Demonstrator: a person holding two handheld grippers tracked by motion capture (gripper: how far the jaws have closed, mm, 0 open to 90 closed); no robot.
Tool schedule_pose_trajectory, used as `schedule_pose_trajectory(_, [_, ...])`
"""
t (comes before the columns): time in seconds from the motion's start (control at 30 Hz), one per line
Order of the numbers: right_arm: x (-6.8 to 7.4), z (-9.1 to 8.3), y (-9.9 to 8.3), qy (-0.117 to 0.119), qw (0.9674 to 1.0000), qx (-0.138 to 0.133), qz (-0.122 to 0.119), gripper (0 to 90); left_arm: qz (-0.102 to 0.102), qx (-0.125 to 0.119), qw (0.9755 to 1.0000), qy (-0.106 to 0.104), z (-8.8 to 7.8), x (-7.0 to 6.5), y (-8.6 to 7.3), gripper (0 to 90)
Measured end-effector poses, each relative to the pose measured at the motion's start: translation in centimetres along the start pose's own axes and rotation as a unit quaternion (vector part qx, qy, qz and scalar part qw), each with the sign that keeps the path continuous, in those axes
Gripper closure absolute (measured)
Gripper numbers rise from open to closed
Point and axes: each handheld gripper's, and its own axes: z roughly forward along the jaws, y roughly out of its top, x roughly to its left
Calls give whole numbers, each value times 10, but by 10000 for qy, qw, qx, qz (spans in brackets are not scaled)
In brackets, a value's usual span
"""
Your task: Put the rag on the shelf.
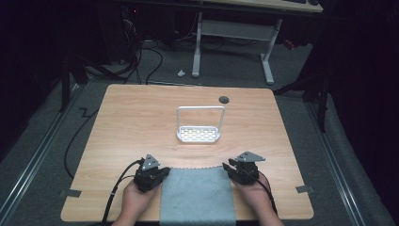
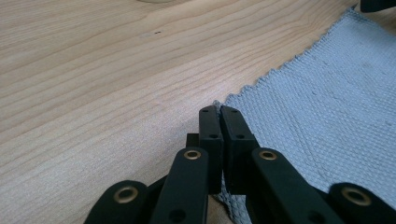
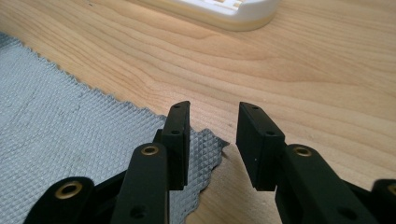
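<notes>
A grey cloth (image 1: 197,195) lies flat at the table's near edge and hangs over it, between my two hands. My left gripper (image 1: 163,173) sits at the cloth's far left corner. In the left gripper view its jaws (image 2: 219,112) stand pressed together with that corner of the cloth (image 2: 327,102) pinched between the pads. My right gripper (image 1: 227,167) sits at the far right corner. In the right gripper view it (image 3: 214,112) stands open, with the corner of the cloth (image 3: 70,121) lying under its left jaw and bare wood in the gap.
A white rack (image 1: 199,135) with a perforated base and a tall hoop handle stands mid-table beyond the cloth, and its base (image 3: 224,11) shows in the right gripper view. The wooden table (image 1: 131,122) has a dark round hole (image 1: 224,99) near its far edge.
</notes>
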Motion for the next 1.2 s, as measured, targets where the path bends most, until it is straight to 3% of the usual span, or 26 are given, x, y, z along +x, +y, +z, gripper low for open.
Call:
schedule_pose_trajectory(0.07, [3,4,-4,18,9998,143,-106,655,-13,-8,10000,-4,0,0,0,875])
schedule_pose_trajectory(0.2, [7,4,-6,-18,9997,134,-184,667,-45,-4,10000,-22,0,1,0,875])
schedule_pose_trajectory(0.33, [9,3,-8,-51,9996,106,-274,736,-62,-10,10000,-12,0,1,-1,875])
schedule_pose_trajectory(0.37, [10,3,-8,-12,9995,93,-297,808,-64,-11,10000,-16,0,1,0,875])
schedule_pose_trajectory(0.4, [10,3,-8,-12,9995,93,-297,808,-64,-11,10000,-16,0,1,0,876])
schedule_pose_trajectory(0.43, [13,3,-8,5,9993,109,-362,867,-80,-9,10000,-23,-1,1,0,877])
schedule_pose_trajectory(0.57, [16,4,-8,-33,9989,97,-463,890,-68,-9,10000,-10,-1,1,-1,877])
schedule_pose_trajectory(0.87, [15,-9,-9,82,9990,-311,-300,890,-31,-286,9996,13,-7,-2,-3,878])
schedule_pose_trajectory(1.2, [18,-27,-6,70,9956,-865,-356,889,-106,-736,9972,21,-19,-6,-2,880])
